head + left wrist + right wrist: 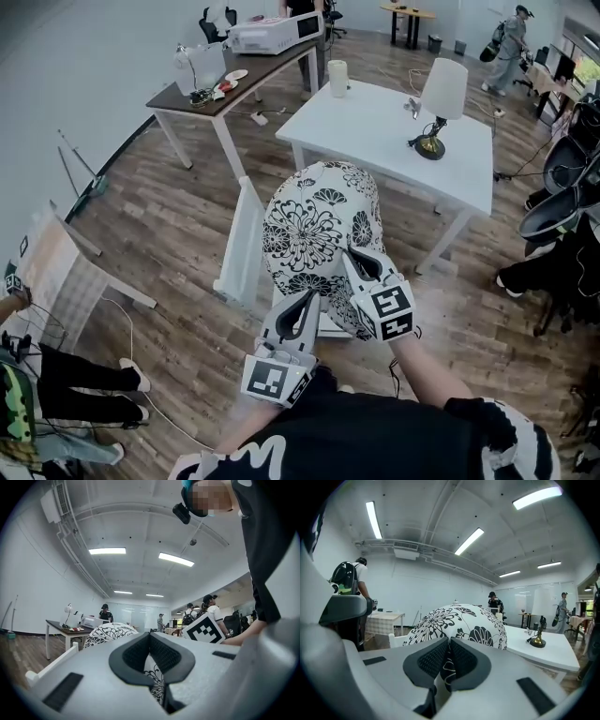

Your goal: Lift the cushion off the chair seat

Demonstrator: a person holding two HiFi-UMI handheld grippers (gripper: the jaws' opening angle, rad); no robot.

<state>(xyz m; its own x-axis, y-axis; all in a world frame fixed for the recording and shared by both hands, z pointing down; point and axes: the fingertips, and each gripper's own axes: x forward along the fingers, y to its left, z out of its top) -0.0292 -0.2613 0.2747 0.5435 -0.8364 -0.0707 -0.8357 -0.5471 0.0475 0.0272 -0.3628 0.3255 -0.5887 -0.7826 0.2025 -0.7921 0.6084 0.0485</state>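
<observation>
Table with checked cloth (52,272) at far left, brown desk (246,77) behind it carrying a printer (277,33). White chair (241,246) mid-floor, its backrest slat just left of the cushion (317,223). The cushion is white with a black floral print. It stands on edge over the chair, bulging upward, with its lower edge toward the person. Whether that edge is clear of the seat can't be told from the head view. Left gripper (307,302) is at the cushion's near lower edge. Its own view shows the left gripper (150,637) with pads pressed together at the tips and printed fabric pinched in the narrow gap below, the cushion (110,632) rising just beyond. Right gripper (354,258) bites the cushion a little higher on the right side. Its own view shows the right gripper (448,641) nearly closed, a fold of the black-and-white cover clamped between the pads and the cushion (459,620) doming above. White table (375,141) stands behind and to the right, with a lamp (441,103) on it.
</observation>
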